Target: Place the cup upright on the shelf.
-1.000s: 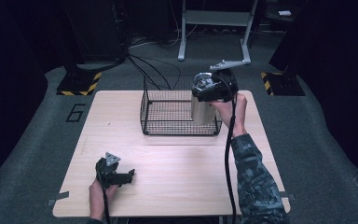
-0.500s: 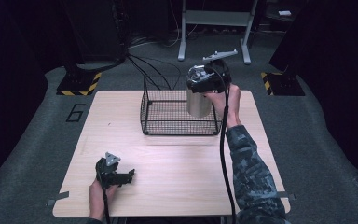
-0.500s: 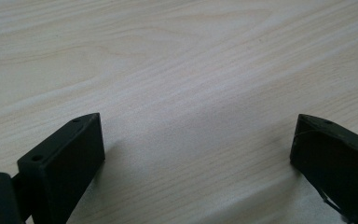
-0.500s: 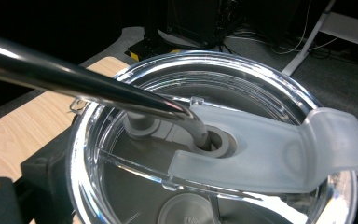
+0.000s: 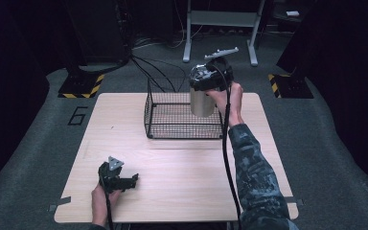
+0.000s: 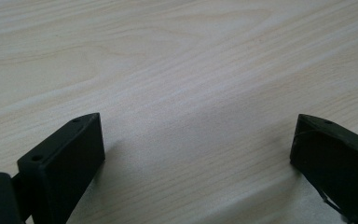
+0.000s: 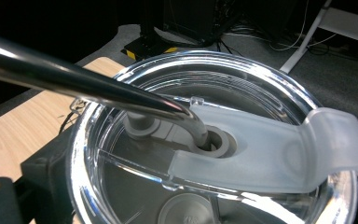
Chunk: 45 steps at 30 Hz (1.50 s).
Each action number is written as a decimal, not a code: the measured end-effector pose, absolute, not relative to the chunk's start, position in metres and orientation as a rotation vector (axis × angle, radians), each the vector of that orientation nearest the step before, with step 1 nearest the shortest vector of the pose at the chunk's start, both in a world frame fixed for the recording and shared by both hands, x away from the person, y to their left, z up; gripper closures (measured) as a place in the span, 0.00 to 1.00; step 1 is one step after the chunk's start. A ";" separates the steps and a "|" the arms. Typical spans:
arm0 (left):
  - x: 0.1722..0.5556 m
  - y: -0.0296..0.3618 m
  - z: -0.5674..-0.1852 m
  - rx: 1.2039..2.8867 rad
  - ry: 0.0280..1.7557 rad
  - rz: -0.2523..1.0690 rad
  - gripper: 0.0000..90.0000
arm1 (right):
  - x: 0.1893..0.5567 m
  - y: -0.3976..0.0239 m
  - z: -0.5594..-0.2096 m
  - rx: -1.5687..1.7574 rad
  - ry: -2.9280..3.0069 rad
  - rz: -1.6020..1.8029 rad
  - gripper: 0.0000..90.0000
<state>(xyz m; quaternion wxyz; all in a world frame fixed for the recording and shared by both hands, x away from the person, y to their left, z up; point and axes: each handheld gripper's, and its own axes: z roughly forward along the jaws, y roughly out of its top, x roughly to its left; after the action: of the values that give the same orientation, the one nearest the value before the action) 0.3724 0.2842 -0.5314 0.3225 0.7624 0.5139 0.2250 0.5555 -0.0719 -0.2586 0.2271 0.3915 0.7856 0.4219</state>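
Up close, right gripper (image 5: pixel 210 79) jaws clamped on lidded steel tumbler (image 5: pixel 202 101) with straw (image 7: pixel 88 84) above wire basket (image 5: pixel 184 116); left gripper (image 6: pixel 193 154) jaws apart on counter (image 5: pixel 172 187).

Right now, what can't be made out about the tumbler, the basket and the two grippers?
- Tumbler: its base, high view, merges with the basket's mesh; above or inside, unclear.
- Right gripper: its jaws, right gripper view, hidden by the lid.
- Straw: top cut off by the left edge.
- Left gripper: too small, high view.
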 end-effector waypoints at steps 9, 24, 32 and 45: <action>0.372 0.284 -0.531 1.998 1.353 0.579 0.03 | 0.571 -0.066 -0.265 1.109 2.156 1.146 0.04; 0.372 0.284 -0.531 1.997 1.356 0.576 0.03 | 0.600 -0.054 -0.294 1.172 2.155 1.146 0.04; 0.372 0.284 -0.531 1.997 1.356 0.578 0.03 | 0.609 -0.043 -0.311 1.221 2.157 1.163 0.04; 0.372 0.284 -0.531 1.997 1.353 0.578 0.03 | 0.621 -0.035 -0.343 1.307 2.154 1.158 0.04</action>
<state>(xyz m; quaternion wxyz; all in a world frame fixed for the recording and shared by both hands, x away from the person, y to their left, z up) 0.3719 0.2838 -0.5314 0.3245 0.7615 0.5161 0.2203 0.6212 -0.0347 -0.3434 0.1832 0.4634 0.7637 0.4105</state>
